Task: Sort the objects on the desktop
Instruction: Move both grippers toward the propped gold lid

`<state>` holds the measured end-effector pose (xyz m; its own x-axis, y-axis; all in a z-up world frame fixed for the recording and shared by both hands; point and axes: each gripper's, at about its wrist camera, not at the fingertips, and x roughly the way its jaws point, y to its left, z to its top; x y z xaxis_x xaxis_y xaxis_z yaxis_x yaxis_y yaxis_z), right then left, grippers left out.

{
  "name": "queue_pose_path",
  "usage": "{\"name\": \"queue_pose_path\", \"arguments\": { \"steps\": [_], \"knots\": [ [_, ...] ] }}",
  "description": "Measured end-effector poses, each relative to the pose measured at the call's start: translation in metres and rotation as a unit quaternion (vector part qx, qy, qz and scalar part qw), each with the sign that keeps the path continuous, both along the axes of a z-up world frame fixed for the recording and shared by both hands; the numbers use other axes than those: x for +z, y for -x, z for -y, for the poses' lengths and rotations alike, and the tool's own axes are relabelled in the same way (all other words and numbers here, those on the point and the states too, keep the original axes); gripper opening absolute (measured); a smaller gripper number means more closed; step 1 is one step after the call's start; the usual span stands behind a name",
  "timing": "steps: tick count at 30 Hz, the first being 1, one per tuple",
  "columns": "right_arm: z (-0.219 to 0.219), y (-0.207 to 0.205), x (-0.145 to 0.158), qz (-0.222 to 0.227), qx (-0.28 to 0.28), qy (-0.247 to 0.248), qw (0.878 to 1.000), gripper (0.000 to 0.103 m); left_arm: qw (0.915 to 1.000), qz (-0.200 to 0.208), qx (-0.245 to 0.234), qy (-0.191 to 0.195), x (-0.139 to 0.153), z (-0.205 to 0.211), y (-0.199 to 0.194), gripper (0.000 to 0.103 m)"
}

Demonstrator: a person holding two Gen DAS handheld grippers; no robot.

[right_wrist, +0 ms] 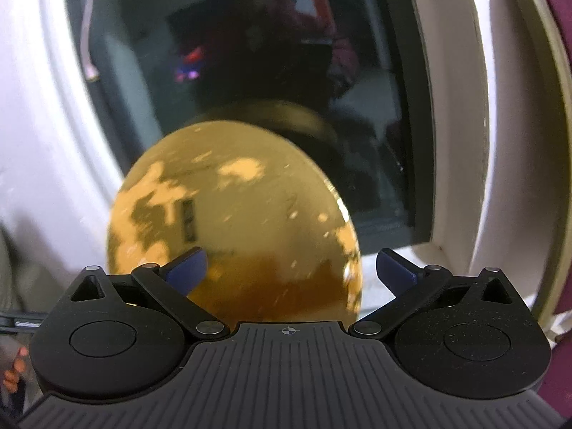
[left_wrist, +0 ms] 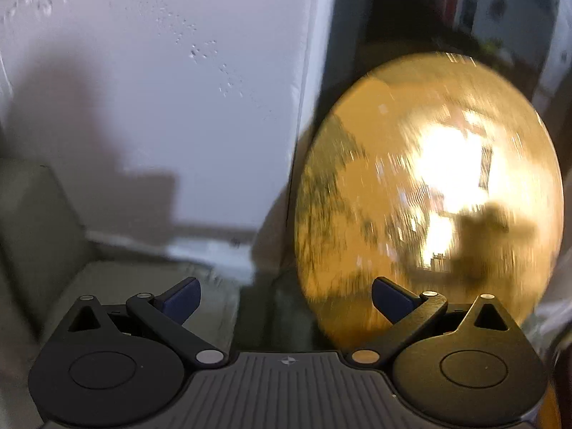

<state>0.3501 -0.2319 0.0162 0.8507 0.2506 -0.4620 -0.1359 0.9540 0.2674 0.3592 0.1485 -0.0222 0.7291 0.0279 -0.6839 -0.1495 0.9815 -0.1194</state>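
Note:
A round gold disc with a shiny, scuffed face (left_wrist: 429, 186) fills the right half of the left wrist view, blurred by motion. My left gripper (left_wrist: 286, 298) is open and empty, the disc just ahead of its right finger (left_wrist: 391, 298). In the right wrist view the same kind of gold disc (right_wrist: 236, 214) lies close in front of my right gripper (right_wrist: 291, 271), which is open and empty, its left finger (right_wrist: 186, 268) overlapping the disc's lower edge. The disc's underside and support are hidden.
A white wall panel (left_wrist: 161, 89) stands ahead on the left, with a beige ledge (left_wrist: 107, 279) below it. A dark glass pane (right_wrist: 250, 53) in a white frame (right_wrist: 450, 143) reflects a person. A thin cord (right_wrist: 87, 28) hangs at upper left.

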Motion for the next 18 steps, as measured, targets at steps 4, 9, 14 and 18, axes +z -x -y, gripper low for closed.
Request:
{"name": "queue_pose_path", "arguments": {
  "steps": [4, 9, 14, 18],
  "knots": [
    [0.002, -0.033, -0.017, -0.002, 0.015, -0.012, 1.0, 0.103, 0.9991, 0.009, -0.028, 0.03, -0.025, -0.011, -0.028, 0.102],
    [0.005, -0.055, -0.029, 0.013, 0.027, -0.003, 1.0, 0.103, 0.9947, 0.017, -0.06, 0.082, -0.05, -0.017, -0.045, 0.102],
    [0.01, -0.074, -0.042, -0.009, 0.036, -0.024, 0.999, 0.103, 0.9921, 0.057, -0.083, 0.075, -0.061, -0.01, -0.049, 0.102],
    [0.007, -0.081, -0.05, 0.007, 0.052, -0.011, 0.999, 0.101, 0.9888, 0.08, -0.088, 0.091, -0.064, -0.005, -0.05, 0.102]
  ]
}}
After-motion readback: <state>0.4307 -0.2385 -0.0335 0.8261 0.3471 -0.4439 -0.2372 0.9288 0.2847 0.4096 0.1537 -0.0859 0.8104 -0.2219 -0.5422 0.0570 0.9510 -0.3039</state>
